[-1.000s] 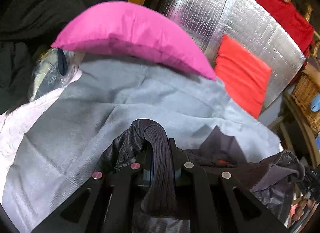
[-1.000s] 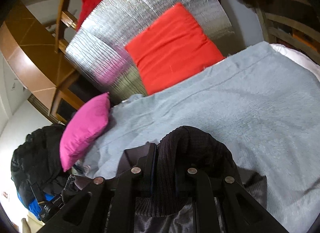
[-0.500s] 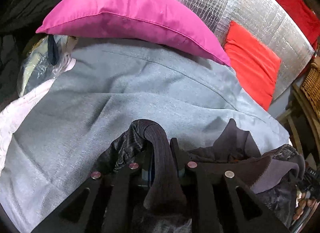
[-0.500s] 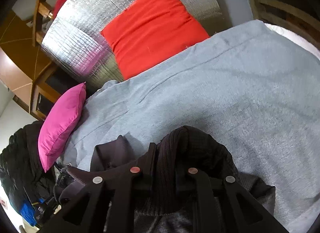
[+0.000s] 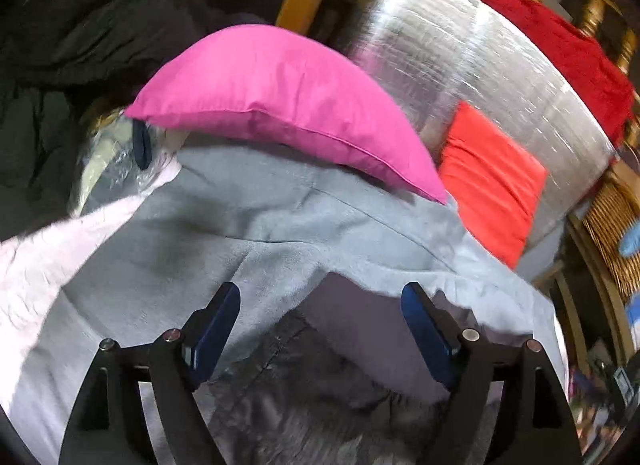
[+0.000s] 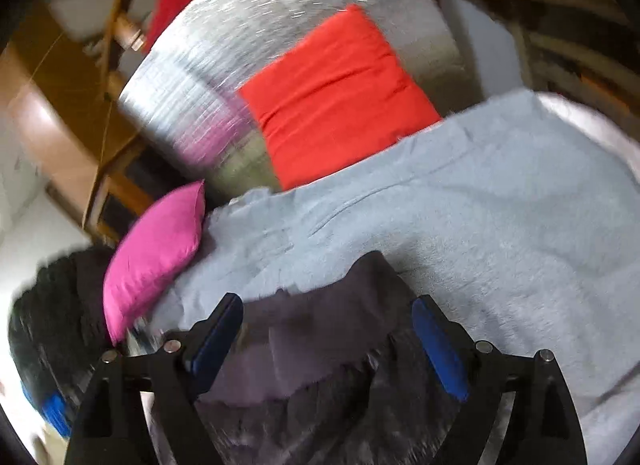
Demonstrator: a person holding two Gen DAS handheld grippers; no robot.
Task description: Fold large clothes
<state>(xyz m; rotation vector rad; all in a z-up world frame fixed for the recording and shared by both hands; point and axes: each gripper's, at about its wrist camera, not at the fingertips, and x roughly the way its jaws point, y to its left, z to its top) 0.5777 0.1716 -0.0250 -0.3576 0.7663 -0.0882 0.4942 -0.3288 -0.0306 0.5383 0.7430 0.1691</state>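
On the blanket (image 5: pixel 280 233) — crumpled dark garment (image 5: pixel 320 385)

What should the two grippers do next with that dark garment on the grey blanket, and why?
Probably lift both clear. The left gripper and right gripper are opening, their pads off the dark garment, which lies loose on the grey blanket; then choose new edges.

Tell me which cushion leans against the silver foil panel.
The red cushion leans against the silver foil panel, at the far edge of the grey blanket. The pink cushion lies off to the side, away from the panel.
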